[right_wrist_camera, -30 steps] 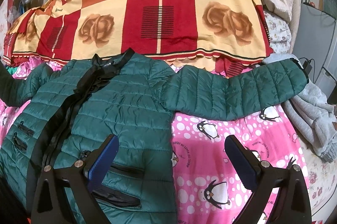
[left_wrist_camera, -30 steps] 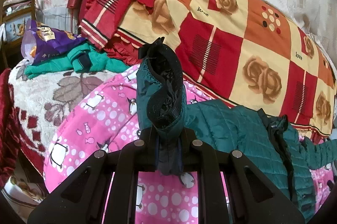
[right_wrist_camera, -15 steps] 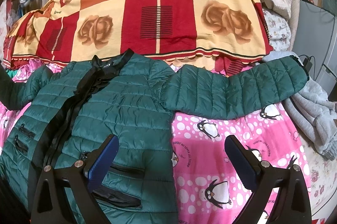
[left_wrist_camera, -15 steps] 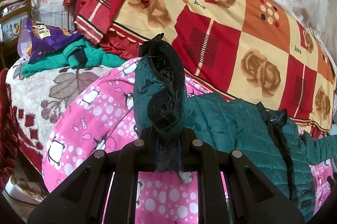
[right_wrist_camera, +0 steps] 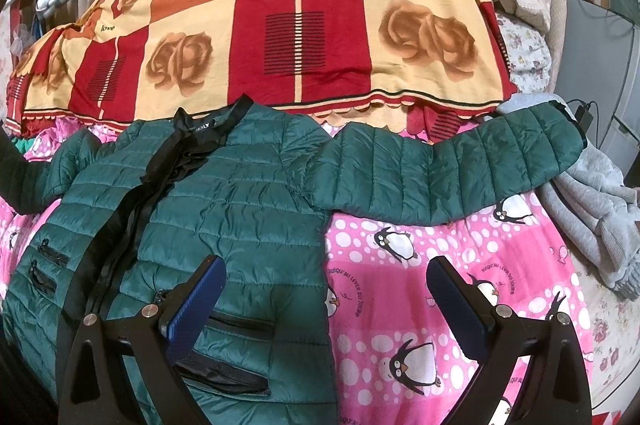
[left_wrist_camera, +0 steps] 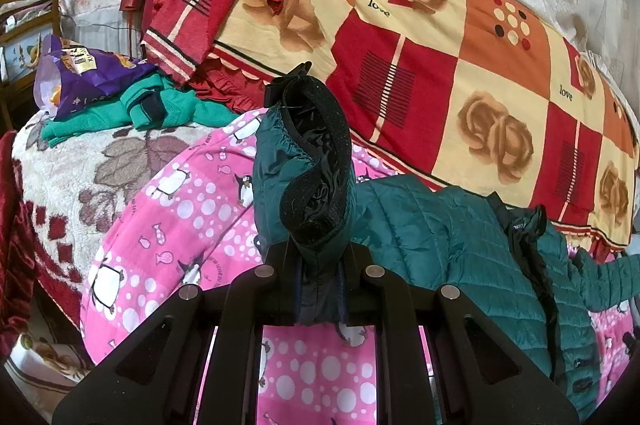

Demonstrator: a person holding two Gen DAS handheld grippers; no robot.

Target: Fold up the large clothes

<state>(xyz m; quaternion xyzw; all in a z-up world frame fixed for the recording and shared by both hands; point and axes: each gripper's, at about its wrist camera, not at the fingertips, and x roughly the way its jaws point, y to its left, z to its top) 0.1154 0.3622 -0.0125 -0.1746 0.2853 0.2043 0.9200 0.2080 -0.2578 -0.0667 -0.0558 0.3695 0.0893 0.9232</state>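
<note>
While the bed (right_wrist_camera: pixel 592 357) carries everything, the widest cover on it is a red, orange and cream rose blanket (right_wrist_camera: pixel 304 37), printed with "love" in several squares. Below that lies a pink sheet (right_wrist_camera: pixel 400 289) with penguins and white dots; small script on it reads roughly "JUSQU'AU LEVER DU JOUR". A dark green quilted jacket (right_wrist_camera: pixel 240 209) lies flat on the pink sheet, front up, black zip band down the middle, one sleeve (right_wrist_camera: pixel 444 169) stretched out sideways toward a grey sweater (right_wrist_camera: pixel 600 201) at the bed edge. Neck label on the jacket shows pale letters, upside down, not readable. A bright green knit (left_wrist_camera: pixel 132 109) and a purple bag (left_wrist_camera: pixel 88 73) with yellow lettering, illegible, sit on a cream floral blanket (left_wrist_camera: pixel 80 165) off to the side.

Left gripper (left_wrist_camera: pixel 320 289): jaws closed tight on the jacket's other cuff (left_wrist_camera: pixel 308 161), which stands up above the fingers, black trim showing. Right gripper (right_wrist_camera: pixel 324 289): jaws spread wide, holding nothing, above the jacket's hem edge and pink sheet.
</note>
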